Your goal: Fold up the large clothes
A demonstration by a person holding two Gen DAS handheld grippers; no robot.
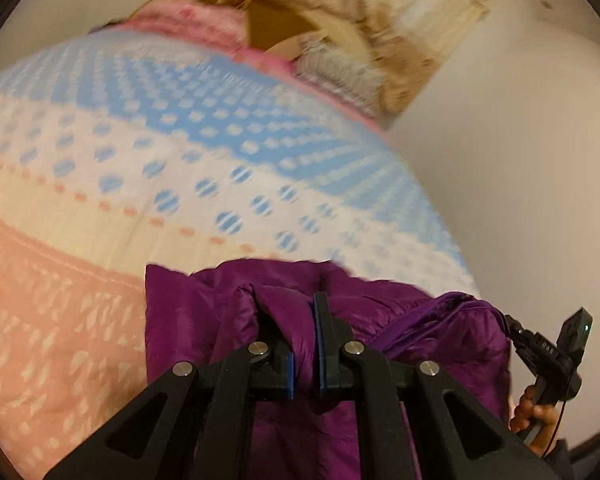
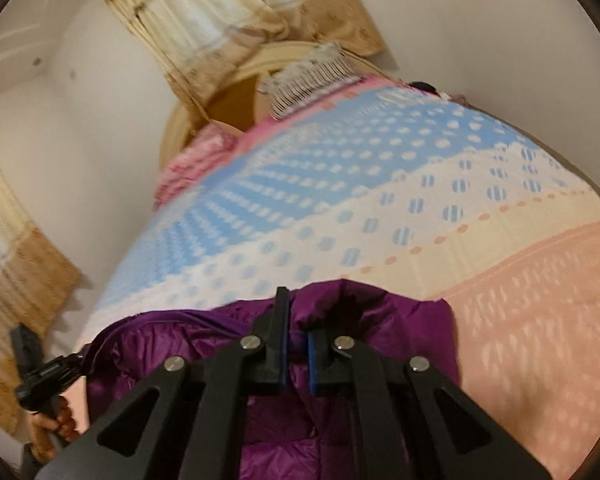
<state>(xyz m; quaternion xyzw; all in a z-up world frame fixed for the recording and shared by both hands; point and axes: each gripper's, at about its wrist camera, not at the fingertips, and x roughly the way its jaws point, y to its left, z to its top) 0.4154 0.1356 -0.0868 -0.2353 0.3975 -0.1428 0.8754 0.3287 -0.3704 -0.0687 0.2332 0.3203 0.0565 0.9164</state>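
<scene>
**Both grippers pinching purple jacket at near edge of bed**

The purple puffer jacket [image 1: 400,332] lies bunched at the near edge of the bed [image 1: 100,208], on the peach and cream bands of the dotted bedspread. The left gripper [image 1: 306,344] has its jaws drawn narrow on a ridge of jacket fabric; blue pads press it from both sides. The right gripper [image 2: 296,344] is also narrow, with a fold of the same jacket [image 2: 380,320] rising between its pads. The gap there is dark, so I read it as a pinch, loose at best.

Likely reason for the two grips: holding two points along one edge lets the person carry or lay that edge straight for a fold. Judged early to mid fold, as the jacket is still lumpy.

View differences: the left wrist view shows the zipper line and the person's other hand [image 1: 534,412] at the right. The right wrist view shows the opposite hand [image 2: 54,420] at lower left, a second curtain [image 2: 16,264] on the side wall, and the headboard [image 2: 204,120] more clearly. Both views are blurred.
</scene>
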